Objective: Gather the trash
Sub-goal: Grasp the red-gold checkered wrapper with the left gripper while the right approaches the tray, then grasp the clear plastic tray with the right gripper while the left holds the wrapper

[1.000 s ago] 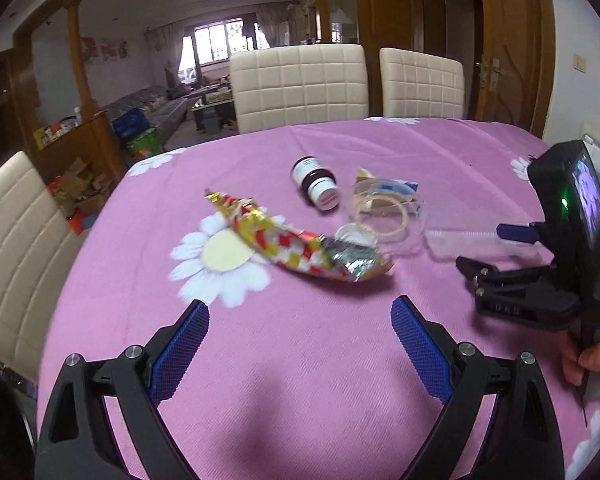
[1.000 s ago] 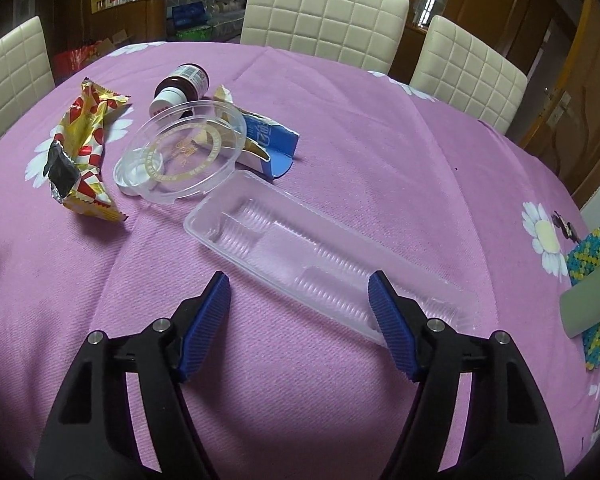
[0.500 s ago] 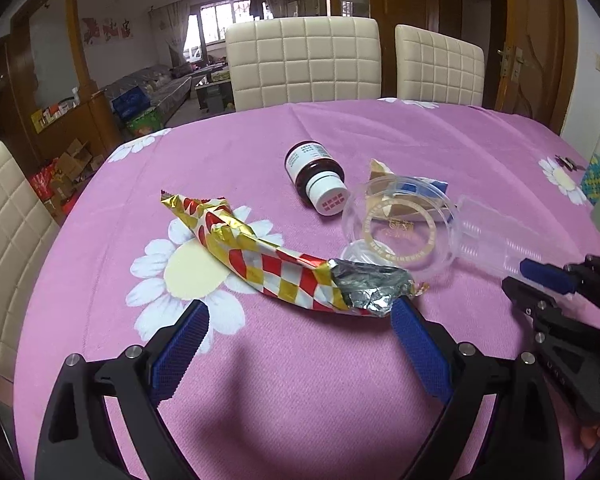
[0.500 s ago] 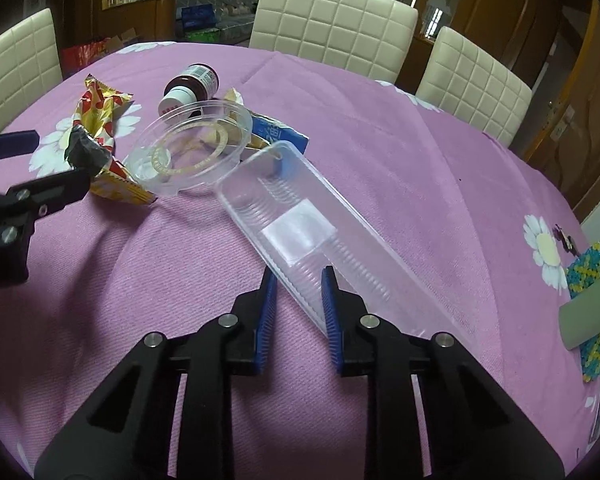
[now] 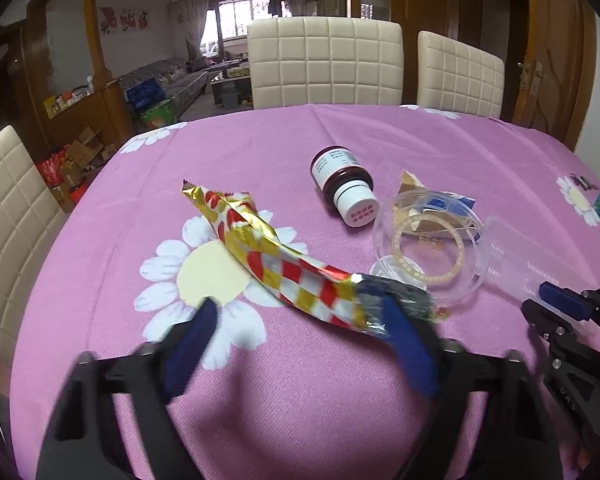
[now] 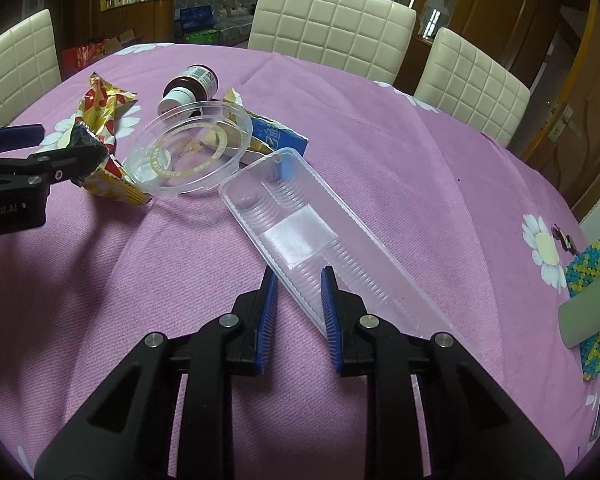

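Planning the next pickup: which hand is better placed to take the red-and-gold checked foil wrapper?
Left: its tool is closing around the red-and-gold checked foil wrapper's torn end; the right tool already grips the clear plastic tray.

A glossy foil wrapper (image 5: 284, 268) and clear smooth plastic tray (image 6: 324, 236) lie on matt woven purple cloth (image 6: 400, 148).

Cream quilted chairs (image 5: 326, 62) round table w/ pink daisy cloth (image 5: 440, 144), wood doors (image 5: 552, 44), bright window (image 5: 244, 12) behind.
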